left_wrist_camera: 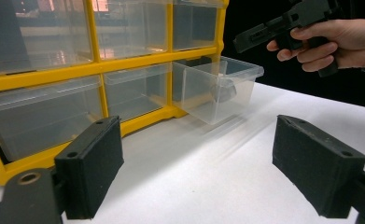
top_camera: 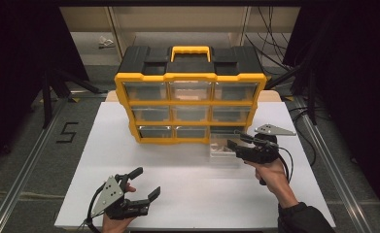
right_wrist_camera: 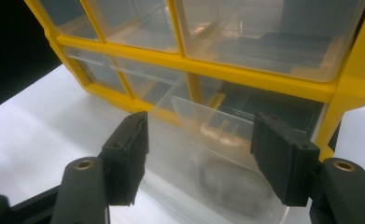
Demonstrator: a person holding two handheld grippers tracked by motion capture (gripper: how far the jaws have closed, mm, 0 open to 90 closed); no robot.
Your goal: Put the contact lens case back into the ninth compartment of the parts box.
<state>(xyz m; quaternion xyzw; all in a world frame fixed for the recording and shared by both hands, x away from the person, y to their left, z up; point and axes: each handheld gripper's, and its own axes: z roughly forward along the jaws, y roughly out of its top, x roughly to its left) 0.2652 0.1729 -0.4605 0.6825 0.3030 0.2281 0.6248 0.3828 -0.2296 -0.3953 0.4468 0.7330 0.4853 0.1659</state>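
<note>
Right tool (top_camera: pixel 236 142): we've got its jaws apart, poised over the pulled-out drawer (top_camera: pixel 223 150), gripping nothing.
Left tool (top_camera: pixel 146 183): we hold it wide open above the near-left bench (top_camera: pixel 187 189), empty.
Drawer: clear, bottom-right slot, half out; something dark and round lies inside.
Organizer (top_camera: pixel 190 99): yellow and black, mid-bench.

Yellow/blk organizer (top_camera: pixel 190 77), clear drawer (top_camera: pixel 222 149), white table (top_camera: pixel 129 160).
</note>
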